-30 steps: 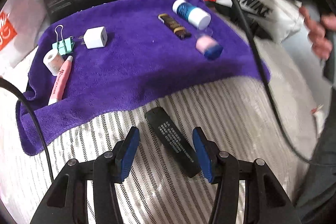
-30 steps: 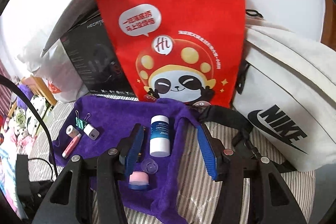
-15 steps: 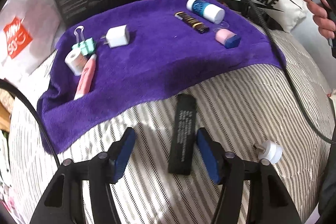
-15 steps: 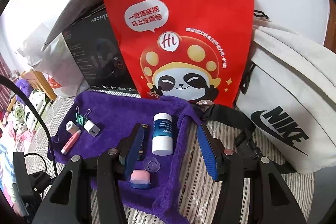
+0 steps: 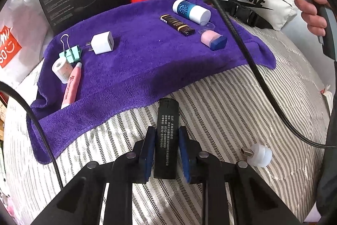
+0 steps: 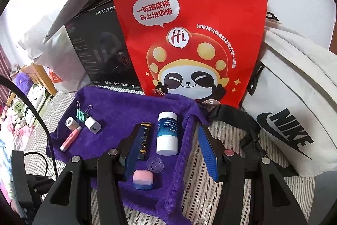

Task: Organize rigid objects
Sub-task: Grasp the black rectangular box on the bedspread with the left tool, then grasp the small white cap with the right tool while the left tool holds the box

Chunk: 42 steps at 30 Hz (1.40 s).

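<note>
Left gripper [image 5: 165, 152] jaws, just closing, now pinching black stick [image 5: 166, 136] lower centre, just below purple towel [image 5: 147, 60] edge. Striped bedding [image 5: 231, 111] lying open right. Right gripper [image 6: 166, 153] hovering half-open, empty, over towel.

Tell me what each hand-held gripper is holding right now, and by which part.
The left hand-held gripper has just closed on the black stick, gripping its long sides at the near half. The right hand-held gripper is open and holds nothing.
</note>
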Motion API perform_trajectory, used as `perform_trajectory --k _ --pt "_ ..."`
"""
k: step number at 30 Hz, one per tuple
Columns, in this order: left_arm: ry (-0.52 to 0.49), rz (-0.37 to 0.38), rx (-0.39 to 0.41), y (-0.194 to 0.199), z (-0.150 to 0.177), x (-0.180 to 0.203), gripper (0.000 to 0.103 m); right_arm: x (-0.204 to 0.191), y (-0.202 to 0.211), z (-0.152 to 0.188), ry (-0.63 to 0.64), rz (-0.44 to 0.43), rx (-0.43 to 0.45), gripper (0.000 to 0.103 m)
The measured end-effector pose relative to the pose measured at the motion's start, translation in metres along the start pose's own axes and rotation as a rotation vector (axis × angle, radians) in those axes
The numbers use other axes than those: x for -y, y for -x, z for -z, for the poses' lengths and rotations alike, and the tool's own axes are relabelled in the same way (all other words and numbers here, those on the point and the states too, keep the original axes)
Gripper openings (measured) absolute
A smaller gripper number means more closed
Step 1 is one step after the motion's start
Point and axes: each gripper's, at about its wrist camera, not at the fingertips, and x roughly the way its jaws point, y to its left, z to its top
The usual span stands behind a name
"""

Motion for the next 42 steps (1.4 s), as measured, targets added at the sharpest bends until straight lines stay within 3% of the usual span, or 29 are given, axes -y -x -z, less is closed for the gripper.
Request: perform_trajectory --k 3,10,20,29,37,42 --pt "0.011 0.019 -0.018 0.003 0.001 -0.003 0.022 -0.005 0.001 0.000 0.009 -0.003 0.000 0.053" --pt "0.050 -0.022 -0.034 0.014 0.019 -0.027 0.022 -0.033 0.012 -0.003 0.077 -0.028 0.030 0.053" --pt "0.074 0.005 -0.011 0.018 0.025 -0.040 0.022 -0.068 0.018 0.004 0.124 -0.036 0.022 0.053" --pt "0.161 -0.090 0.006 0.031 0.045 -0.084 0.021 -0.076 0.025 0.080 0.124 -0.015 -0.082 0.053" --pt "0.172 -0.094 0.024 0.028 0.049 -0.086 0.022 -0.109 0.033 0.162 0.156 -0.069 -0.128 0.053" --pt "0.179 -0.082 0.032 0.030 0.053 -0.087 0.022 -0.124 0.027 0.191 0.199 -0.101 -0.172 0.053"
